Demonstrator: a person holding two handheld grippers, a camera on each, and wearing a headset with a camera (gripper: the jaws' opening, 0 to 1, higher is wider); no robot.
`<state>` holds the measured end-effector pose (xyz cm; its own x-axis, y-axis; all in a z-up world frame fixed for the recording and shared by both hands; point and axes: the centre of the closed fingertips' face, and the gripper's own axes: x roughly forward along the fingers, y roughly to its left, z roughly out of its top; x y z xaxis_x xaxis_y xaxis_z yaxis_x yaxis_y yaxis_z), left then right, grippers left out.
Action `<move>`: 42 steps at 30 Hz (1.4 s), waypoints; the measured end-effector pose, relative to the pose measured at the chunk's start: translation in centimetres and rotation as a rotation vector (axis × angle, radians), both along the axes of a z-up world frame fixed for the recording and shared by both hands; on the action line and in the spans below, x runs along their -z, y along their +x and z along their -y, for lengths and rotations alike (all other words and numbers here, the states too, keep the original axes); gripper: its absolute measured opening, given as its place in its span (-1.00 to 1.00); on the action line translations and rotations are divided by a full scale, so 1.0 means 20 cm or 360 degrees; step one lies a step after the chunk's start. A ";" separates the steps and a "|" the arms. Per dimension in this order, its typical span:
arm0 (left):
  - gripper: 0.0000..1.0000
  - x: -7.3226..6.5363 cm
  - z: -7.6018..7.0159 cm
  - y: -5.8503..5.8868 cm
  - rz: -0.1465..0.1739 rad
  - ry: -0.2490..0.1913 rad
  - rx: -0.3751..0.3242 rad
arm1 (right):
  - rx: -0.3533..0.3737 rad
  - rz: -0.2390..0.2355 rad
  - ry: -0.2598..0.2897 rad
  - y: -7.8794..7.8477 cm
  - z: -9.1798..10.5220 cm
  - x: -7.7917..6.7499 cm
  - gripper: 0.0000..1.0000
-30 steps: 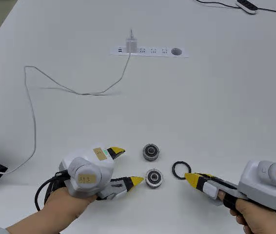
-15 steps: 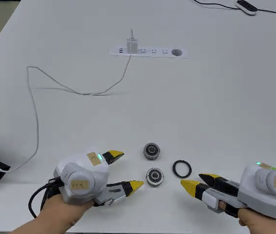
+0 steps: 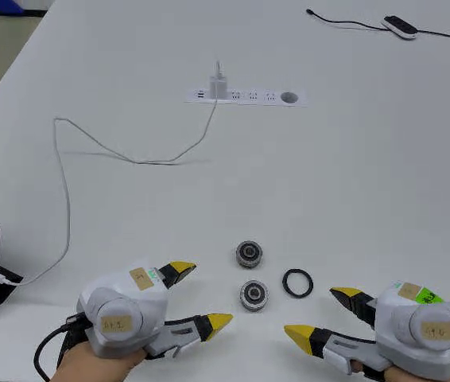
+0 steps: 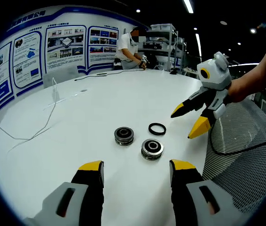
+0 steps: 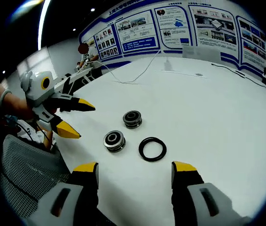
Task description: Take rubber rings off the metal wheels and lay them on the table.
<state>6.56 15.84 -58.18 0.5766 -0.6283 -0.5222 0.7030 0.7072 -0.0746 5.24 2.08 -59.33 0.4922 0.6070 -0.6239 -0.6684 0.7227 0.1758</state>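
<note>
Both grippers hover low by the near edge of the desk [image 3: 368, 183], each with its jaws spread wide and nothing between them. The left gripper [image 3: 199, 294] is toward the near left and the right gripper [image 3: 320, 313] toward the near right, their yellow tips aimed inward at the work lying between them. It reads as a ready stance, hands free rather than committed to a grasp. One rubber ring [image 3: 285, 283] lies flat and loose on the desk, just right of the wheels and touching neither, in front of the right gripper's tips. It looks set there on purpose, out of the way of the wheels. The nearer wheel [image 3: 254, 294] shows a bright metal rim, so the loose ring is probably its own. The farther wheel [image 3: 249, 254], just behind it and not touching it, has a darker rim and seems to have its ring still on. That would make it the one for one gripper to steady while the other strips it. A power strip [image 3: 245, 97] and its white cable [image 3: 153, 162] lie well off toward the far and left edges, clear of the working patch.
</note>
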 end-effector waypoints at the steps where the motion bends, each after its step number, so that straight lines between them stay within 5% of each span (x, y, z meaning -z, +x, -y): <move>1: 0.20 0.00 -0.01 -0.01 0.0000 -0.0003 -0.0006 | -0.0016 0.0021 -0.0014 0.00 0.00 0.00 0.33; 21: 0.54 0.00 -0.08 -0.12 0.0002 -0.0012 -0.0104 | -0.0158 0.0182 -0.0136 -0.05 0.00 -0.02 0.87; 42: 0.62 -0.01 -0.10 -0.13 0.0021 -0.0005 -0.0136 | -0.0120 0.0159 -0.0154 -0.06 0.02 -0.01 0.86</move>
